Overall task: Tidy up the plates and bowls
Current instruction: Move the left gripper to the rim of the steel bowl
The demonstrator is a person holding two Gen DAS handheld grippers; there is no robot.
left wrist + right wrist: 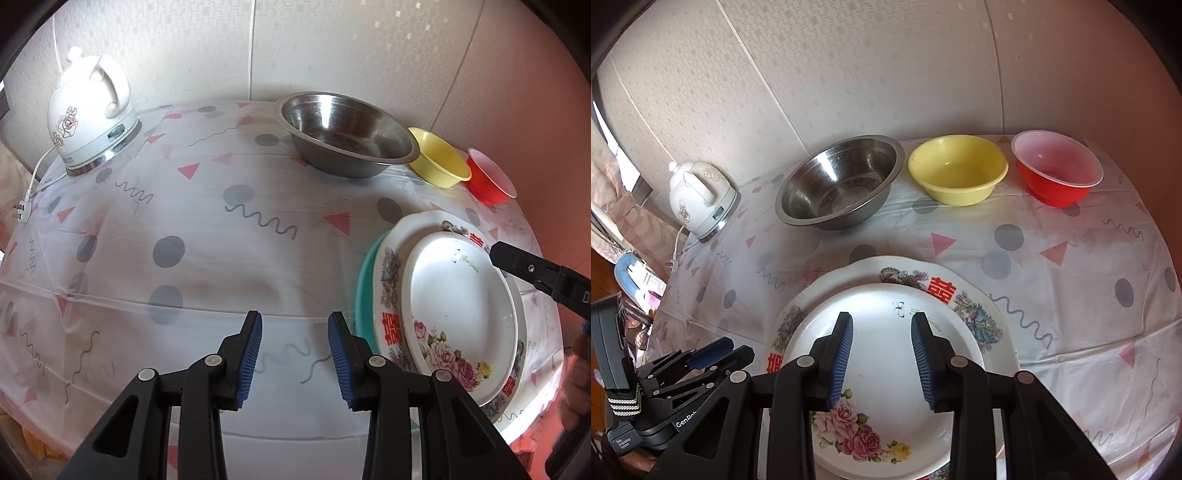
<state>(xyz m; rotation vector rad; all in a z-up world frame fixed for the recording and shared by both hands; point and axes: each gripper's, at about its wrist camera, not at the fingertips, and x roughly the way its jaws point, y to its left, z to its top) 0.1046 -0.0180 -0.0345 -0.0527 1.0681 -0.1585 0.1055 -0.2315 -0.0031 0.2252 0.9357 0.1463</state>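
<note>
- Red double-happiness character "囍", printed several times on the rim of the large patterned plate (938, 290).
- Script lettering on the small rose plate (458, 291) beside a butterfly drawing; it ends in "Garden", the first word unclear.
- "GenRob…", white letters cut off by the right gripper, on the left gripper (713, 354) body.

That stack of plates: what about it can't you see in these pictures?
- Green plate, left wrist view: only an edge shows; the patterned plate covers the rest. The right wrist view doesn't show it.
- Flowered plate, right wrist view: the right gripper hides its near edge.
- Small lettering on the flowered plate: too small to read in both views.
</note>
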